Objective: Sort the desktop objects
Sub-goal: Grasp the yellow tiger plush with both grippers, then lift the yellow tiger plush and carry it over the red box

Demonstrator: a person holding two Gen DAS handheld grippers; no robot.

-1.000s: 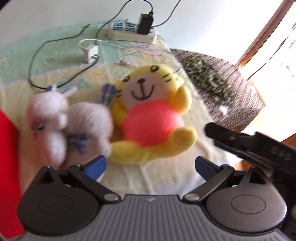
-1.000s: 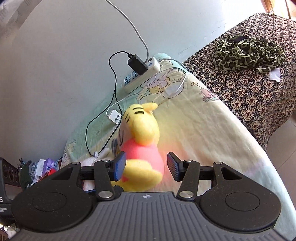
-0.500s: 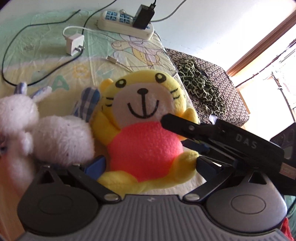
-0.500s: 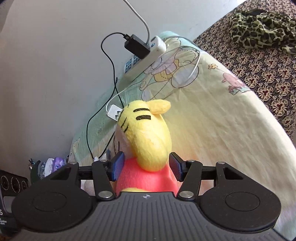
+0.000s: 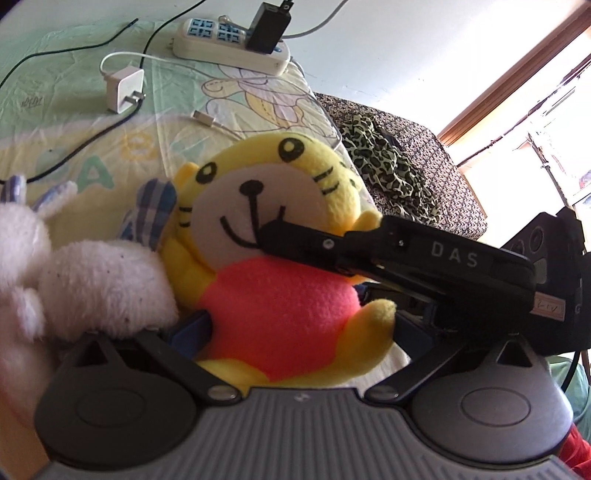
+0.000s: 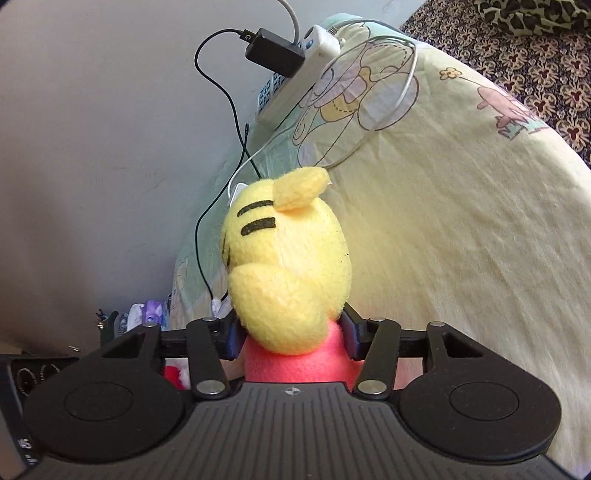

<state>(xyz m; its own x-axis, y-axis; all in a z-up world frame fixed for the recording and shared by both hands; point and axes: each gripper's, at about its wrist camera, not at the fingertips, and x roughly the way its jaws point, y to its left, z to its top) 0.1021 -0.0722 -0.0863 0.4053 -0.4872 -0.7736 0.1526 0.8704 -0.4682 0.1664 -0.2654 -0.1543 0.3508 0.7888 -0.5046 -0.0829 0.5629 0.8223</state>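
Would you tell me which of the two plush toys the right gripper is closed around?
The yellow tiger in the red shirt: the right gripper pinches its neck from both sides. The white bunny lies beside it, ungripped.

Yellow tiger plush in pink shirt, face-up, touching fluffy white rabbit plush on pastel sheet.

White power strip carrying black adapter, against wall; white charger plug with cable nearby; leopard-print cloth on patterned cover; cartoon-print sheet.
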